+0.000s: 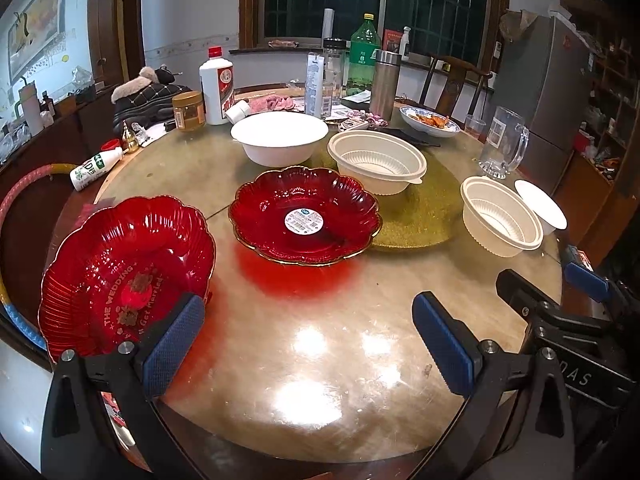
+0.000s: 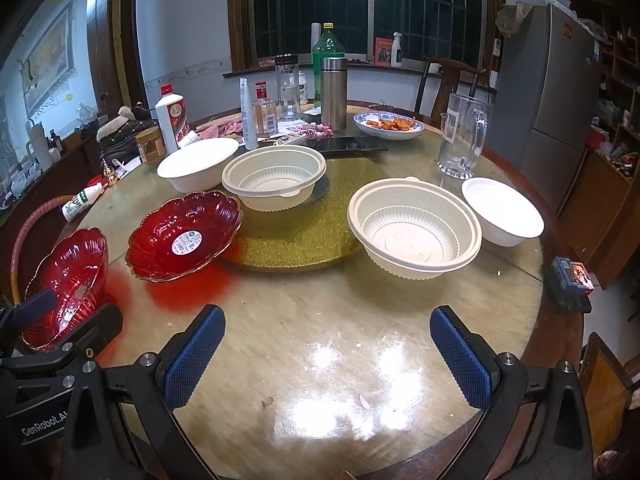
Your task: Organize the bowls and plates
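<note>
Two red scalloped plates sit at the left of the round table: a near one (image 1: 124,272) (image 2: 68,276) with wedding lettering and a gold-rimmed one (image 1: 305,216) (image 2: 185,236) with a sticker. Two ribbed cream bowls (image 1: 378,162) (image 2: 414,232) and two smooth white bowls (image 1: 279,138) (image 2: 503,210) stand beyond. My left gripper (image 1: 310,340) is open and empty, its left finger beside the near red plate's rim. My right gripper (image 2: 328,354) is open and empty above bare tabletop, short of the ribbed bowl.
A gold turntable (image 2: 296,240) sits mid-table. At the back stand bottles (image 1: 216,86), a steel flask (image 2: 334,88), a glass jug (image 2: 462,140) and a dish of food (image 2: 388,125). A small milk bottle (image 1: 96,168) lies at the left edge.
</note>
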`<state>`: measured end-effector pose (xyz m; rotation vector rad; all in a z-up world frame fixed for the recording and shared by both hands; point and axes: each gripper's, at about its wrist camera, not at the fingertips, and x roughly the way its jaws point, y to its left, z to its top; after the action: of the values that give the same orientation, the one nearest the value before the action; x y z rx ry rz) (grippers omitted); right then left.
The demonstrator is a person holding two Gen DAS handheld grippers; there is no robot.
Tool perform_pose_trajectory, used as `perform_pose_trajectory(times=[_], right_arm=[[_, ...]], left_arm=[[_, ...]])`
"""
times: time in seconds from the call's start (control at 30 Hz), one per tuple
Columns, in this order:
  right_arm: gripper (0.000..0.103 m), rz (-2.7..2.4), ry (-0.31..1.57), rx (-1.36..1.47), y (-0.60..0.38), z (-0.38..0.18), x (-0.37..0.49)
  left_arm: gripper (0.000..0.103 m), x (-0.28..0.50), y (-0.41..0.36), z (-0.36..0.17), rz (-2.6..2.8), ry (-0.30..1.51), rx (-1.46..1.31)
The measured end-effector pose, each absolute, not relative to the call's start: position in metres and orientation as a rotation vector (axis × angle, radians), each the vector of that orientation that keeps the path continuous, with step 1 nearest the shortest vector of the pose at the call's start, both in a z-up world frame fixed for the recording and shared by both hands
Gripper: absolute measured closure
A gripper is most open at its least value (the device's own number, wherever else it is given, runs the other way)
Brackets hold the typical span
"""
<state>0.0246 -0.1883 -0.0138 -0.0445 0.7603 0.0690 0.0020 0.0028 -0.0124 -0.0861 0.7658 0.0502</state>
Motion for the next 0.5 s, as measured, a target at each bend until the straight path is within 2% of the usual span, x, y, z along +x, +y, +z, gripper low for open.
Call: perform_pose_trajectory(times=[0.5], right_arm=[[0.000, 0.074, 0.771, -0.054, -0.1826, -0.0190, 0.0301]], left_arm=[[0.000, 0.0023, 0.0065, -0.0159, 0.049, 0.773, -0.105]])
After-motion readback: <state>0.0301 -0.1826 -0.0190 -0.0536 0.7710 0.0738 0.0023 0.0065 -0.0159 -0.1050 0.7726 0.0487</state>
